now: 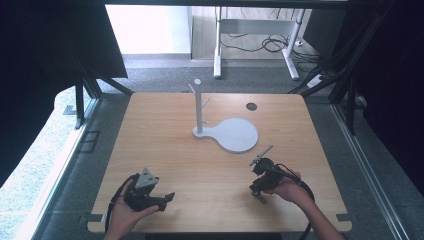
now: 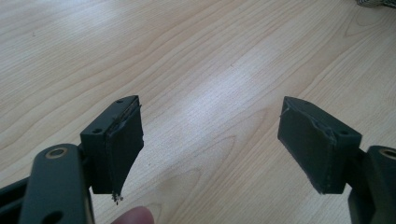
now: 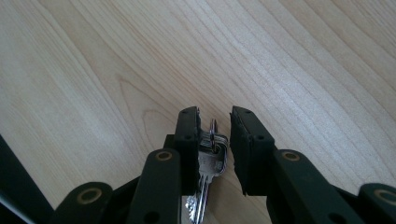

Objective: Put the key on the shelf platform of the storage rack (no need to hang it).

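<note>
My right gripper (image 3: 214, 122) has a bunch of keys (image 3: 208, 161) on a ring between its jaws. The jaws stand close together with the keys lying against the left one; a gap shows between the ring and the right jaw, so I cannot say the pads are pressing on the bunch from both sides. The key blades hang down below the jaws, over bare wood.

In the high view that gripper (image 1: 260, 181) sits in my right hand (image 1: 287, 190) near the front right corner of the worktop (image 1: 165, 155), jaws turned toward the middle of the table.

My left gripper (image 2: 210, 140) has its jaws wide apart with only wood grain between them; a fingertip (image 2: 135, 217) shows at the bottom edge of its view. From above, it (image 1: 167, 198) rests in my left hand (image 1: 125, 212) near the front left corner, well apart from the right one.

Farther back, about mid-table, a white stand (image 1: 199, 107) with short pegs rises upright from a white base plate (image 1: 235, 135) with a round part. A dark round grommet hole (image 1: 251, 106) lies near the far edge, right of the stand.
</note>
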{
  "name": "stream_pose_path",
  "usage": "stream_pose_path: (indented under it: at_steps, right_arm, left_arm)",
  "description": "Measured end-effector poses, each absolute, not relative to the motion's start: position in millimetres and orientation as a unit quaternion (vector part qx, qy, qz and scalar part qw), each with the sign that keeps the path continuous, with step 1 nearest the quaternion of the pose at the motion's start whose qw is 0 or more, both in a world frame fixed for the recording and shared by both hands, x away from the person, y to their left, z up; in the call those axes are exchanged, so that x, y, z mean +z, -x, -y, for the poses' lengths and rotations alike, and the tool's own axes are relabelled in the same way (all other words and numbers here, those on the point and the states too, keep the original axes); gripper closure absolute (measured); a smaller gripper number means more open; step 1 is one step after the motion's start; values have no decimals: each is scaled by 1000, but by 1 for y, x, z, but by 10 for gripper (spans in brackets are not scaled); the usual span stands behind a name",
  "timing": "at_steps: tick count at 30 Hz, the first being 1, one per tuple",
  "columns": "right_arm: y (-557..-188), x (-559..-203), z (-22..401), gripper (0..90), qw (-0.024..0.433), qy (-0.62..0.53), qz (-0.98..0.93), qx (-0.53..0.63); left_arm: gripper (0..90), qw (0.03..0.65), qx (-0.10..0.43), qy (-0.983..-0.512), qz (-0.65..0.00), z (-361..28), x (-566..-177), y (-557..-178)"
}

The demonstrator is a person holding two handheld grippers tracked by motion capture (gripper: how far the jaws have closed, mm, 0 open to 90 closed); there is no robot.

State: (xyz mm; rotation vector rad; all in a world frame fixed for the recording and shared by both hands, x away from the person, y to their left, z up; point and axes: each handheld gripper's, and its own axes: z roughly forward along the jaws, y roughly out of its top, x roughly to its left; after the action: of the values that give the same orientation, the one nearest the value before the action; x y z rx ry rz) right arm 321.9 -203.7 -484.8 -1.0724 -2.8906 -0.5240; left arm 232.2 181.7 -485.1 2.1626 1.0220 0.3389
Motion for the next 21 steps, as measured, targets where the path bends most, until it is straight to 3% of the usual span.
stream_pose_path:
  at_steps: [21]
  right_arm:
    - [-327, -495, 194, 796, 11, 354, 925, -136]
  left_arm:
    - [225, 355, 132, -837, -395, -182, -485, -232]
